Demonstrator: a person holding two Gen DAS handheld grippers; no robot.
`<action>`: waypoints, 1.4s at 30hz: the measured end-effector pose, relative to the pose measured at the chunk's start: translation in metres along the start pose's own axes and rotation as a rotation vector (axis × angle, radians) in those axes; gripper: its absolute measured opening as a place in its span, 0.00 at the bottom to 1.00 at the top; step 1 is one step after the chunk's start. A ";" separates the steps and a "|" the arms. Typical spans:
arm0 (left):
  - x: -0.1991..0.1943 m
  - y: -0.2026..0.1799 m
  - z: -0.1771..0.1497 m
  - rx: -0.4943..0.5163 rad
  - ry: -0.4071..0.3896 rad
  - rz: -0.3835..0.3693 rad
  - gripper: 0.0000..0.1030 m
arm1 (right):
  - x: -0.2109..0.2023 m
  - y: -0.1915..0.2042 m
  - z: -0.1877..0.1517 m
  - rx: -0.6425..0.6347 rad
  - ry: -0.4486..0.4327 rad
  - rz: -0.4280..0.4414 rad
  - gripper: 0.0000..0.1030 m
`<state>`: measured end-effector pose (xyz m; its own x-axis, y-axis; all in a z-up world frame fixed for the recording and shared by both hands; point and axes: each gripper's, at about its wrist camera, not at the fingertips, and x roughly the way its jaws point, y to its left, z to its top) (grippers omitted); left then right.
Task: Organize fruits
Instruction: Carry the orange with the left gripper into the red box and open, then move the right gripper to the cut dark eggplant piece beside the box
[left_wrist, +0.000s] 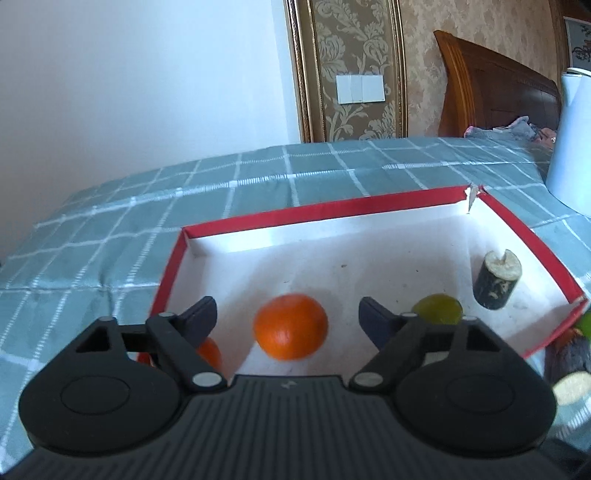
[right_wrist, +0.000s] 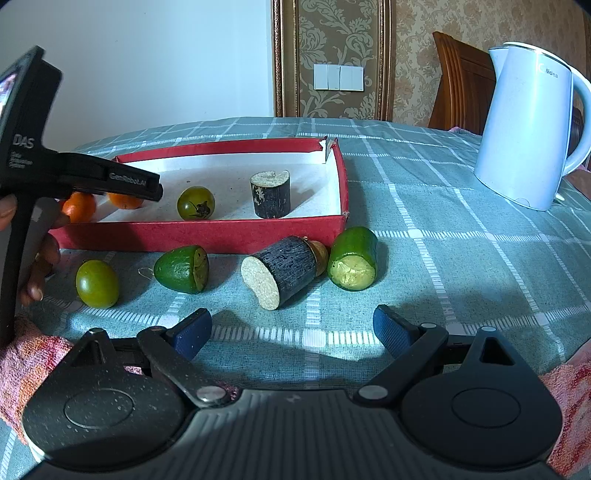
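**A:** My left gripper (left_wrist: 288, 319) stands wide over the near end of the box (left_wrist: 325, 214), nothing pressed between its pads. An orange (left_wrist: 290, 326) sits on the white floor right between the fingers, free of both, and it looks a bit blurred.

**B:** And your right?

**A:** My right gripper (right_wrist: 291, 332) is wide too, empty, hovering above the cloth (right_wrist: 424, 206) short of the loose fruit.

**B:** What's in the box?

**A:** Two oranges at the left end; the second orange (right_wrist: 78, 211) is partly hidden behind my left tool. Then a green tomato (right_wrist: 195, 203) near the middle, and a dark stub (right_wrist: 270, 195) standing upright towards the right end.

**B:** And outside?

**A:** All in a row on the cloth, just in front of the box's red wall. From the left: another tomato (right_wrist: 97, 283), a green piece (right_wrist: 181, 268) lying on its side, a dark log (right_wrist: 279, 271) tipped over with its pale cut face towards me, and a second green piece (right_wrist: 352, 258) beside it. Something brownish sits behind the log, against the wall; I can't tell what it is.

**B:** Anything else?

**A:** A pale kettle (right_wrist: 528, 129) far right, well apart from the fruit.
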<state>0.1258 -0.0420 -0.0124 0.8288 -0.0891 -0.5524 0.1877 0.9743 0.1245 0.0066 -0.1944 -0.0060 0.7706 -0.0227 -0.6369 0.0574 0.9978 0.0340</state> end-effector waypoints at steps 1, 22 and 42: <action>-0.004 0.002 -0.001 -0.002 0.001 -0.007 0.81 | 0.000 0.000 0.000 0.000 0.000 0.000 0.92; -0.103 0.049 -0.098 -0.164 0.016 -0.037 0.90 | 0.000 0.001 0.000 -0.001 0.000 -0.001 0.92; -0.095 0.041 -0.103 -0.113 0.061 -0.024 1.00 | -0.013 -0.018 -0.007 0.037 -0.047 0.081 0.95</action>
<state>0.0002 0.0274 -0.0396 0.7905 -0.1037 -0.6036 0.1437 0.9895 0.0182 -0.0092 -0.2120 -0.0035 0.8027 0.0539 -0.5939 0.0169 0.9934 0.1130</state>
